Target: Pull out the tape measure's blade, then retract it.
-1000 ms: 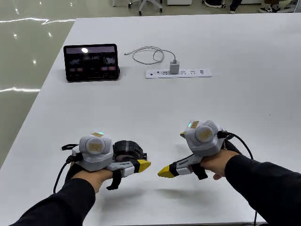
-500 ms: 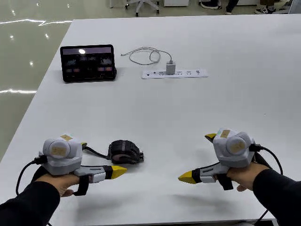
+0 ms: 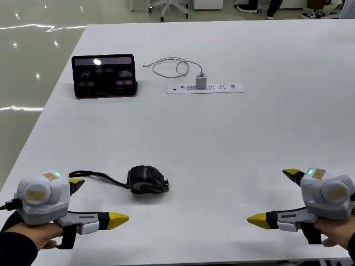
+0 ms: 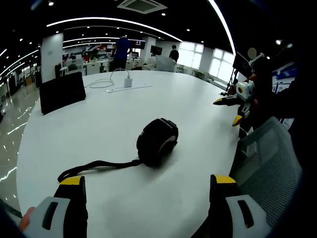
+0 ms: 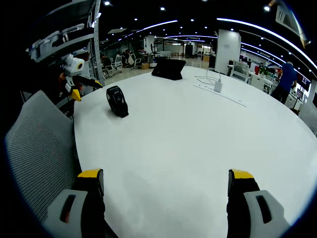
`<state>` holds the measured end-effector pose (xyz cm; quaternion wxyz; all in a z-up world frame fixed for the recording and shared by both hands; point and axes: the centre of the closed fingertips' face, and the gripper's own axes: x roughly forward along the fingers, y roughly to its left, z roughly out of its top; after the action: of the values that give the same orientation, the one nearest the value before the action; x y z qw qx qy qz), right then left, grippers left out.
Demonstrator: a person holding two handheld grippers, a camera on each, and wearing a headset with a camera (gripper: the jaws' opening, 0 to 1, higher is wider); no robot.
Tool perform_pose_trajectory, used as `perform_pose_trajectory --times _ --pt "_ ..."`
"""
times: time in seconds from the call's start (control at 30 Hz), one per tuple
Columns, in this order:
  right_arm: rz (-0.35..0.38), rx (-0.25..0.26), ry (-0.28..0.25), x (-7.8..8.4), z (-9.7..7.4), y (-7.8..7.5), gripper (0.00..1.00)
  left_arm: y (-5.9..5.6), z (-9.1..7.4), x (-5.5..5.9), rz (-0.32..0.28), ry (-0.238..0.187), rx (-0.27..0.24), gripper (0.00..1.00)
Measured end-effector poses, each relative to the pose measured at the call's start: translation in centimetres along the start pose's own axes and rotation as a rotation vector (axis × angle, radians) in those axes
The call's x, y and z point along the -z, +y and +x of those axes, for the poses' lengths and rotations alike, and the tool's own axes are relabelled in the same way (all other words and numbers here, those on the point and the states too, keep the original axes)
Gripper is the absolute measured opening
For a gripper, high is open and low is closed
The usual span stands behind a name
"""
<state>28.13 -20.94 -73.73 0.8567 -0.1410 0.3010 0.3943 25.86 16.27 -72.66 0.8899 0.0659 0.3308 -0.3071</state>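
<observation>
Down at the near left edge of the white table (image 3: pixel 222 138), the left hand (image 3: pixel 39 235) grips its tool low and level, dark sleeve at the wrist, and the left tongs (image 3: pixel 97 201) point rightward with their yellow tips spread wide and nothing between them; the left gripper view has those tongs (image 4: pixel 148 179) aimed straight at the target. Further back on the left, a black rectangular tablet (image 3: pixel 104 75) stands propped with its screen lit. Now the centre: the round black tape measure (image 3: pixel 145 179) rests on the table just beyond the left tongs, clear of both tools, its thin black wrist strap (image 3: pixel 94 175) trailing out to the left toward a tip. Behind it, a white power strip (image 3: pixel 205 87) lies flat with a white charger (image 3: pixel 201 81) plugged in and a grey cable (image 3: pixel 169 66) looped beside it. Over on the right, the right hand (image 3: pixel 335 233) mirrors the left, low at the near edge, right tongs (image 3: pixel 274 197) pointing leftward, spread wide and empty, well apart from the tape measure.
</observation>
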Motion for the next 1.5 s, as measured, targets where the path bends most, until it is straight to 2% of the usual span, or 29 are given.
perform_pose_trajectory --times 0.03,0.1,0.2,0.23,0.27,0.3,0.33,0.37,0.57,0.83,1.1,1.17,1.33,1.4,1.5 --pt "0.006 0.007 0.000 0.4 -0.6 -0.2 1.00 0.6 -0.2 0.7 0.019 0.028 -0.026 1.00" --pt "0.011 0.000 0.001 1.1 -1.5 -0.2 1.00 0.4 -0.6 0.4 -0.039 -0.010 -0.004 1.00" --pt "0.009 0.007 0.012 1.9 -2.8 -0.5 1.00 1.0 -1.4 0.7 -0.049 -0.010 -0.018 1.00" --pt "0.012 0.012 0.011 2.0 -3.2 -0.5 1.00 1.0 -1.6 0.8 -0.040 -0.009 -0.021 1.00" --pt "0.016 0.018 0.006 2.0 -3.5 -0.6 1.00 1.5 -1.9 1.1 0.011 0.008 -0.043 1.00" --pt "0.018 0.023 0.003 2.0 -4.0 -0.5 1.00 1.3 -2.1 1.6 0.032 0.030 -0.035 1.00" --pt "0.017 0.028 0.003 2.1 -4.3 -0.5 1.00 1.2 -2.2 1.9 0.005 0.040 -0.023 1.00" --pt "0.015 0.032 0.005 2.3 -4.7 -0.6 1.00 1.2 -2.5 1.9 -0.010 0.029 -0.022 1.00" --pt "0.027 0.039 0.018 3.6 -5.7 -0.1 1.00 1.8 -3.6 1.6 -0.042 0.006 -0.043 1.00" --pt "0.056 0.052 0.022 4.3 -6.5 0.4 1.00 1.2 -2.9 1.6 -0.042 0.028 -0.020 1.00" --pt "0.061 0.072 0.021 4.3 -7.3 -0.2 1.00 0.8 -2.0 1.1 -0.039 0.037 -0.009 1.00" --pt "0.057 0.076 0.021 4.3 -7.4 -0.4 1.00 0.3 -1.9 1.1 -0.043 0.041 0.014 1.00" --pt "0.061 0.084 0.013 4.2 -7.5 -0.7 1.00 0.3 -1.9 1.0 -0.034 0.037 0.010 1.00" --pt "0.048 0.103 0.010 4.1 -7.6 -1.0 1.00 0.3 -2.0 1.1 -0.031 0.042 0.013 1.00" --pt "0.047 0.097 0.012 4.3 -7.6 -0.9 1.00 0.3 -2.0 1.2 -0.027 0.045 0.011 1.00"
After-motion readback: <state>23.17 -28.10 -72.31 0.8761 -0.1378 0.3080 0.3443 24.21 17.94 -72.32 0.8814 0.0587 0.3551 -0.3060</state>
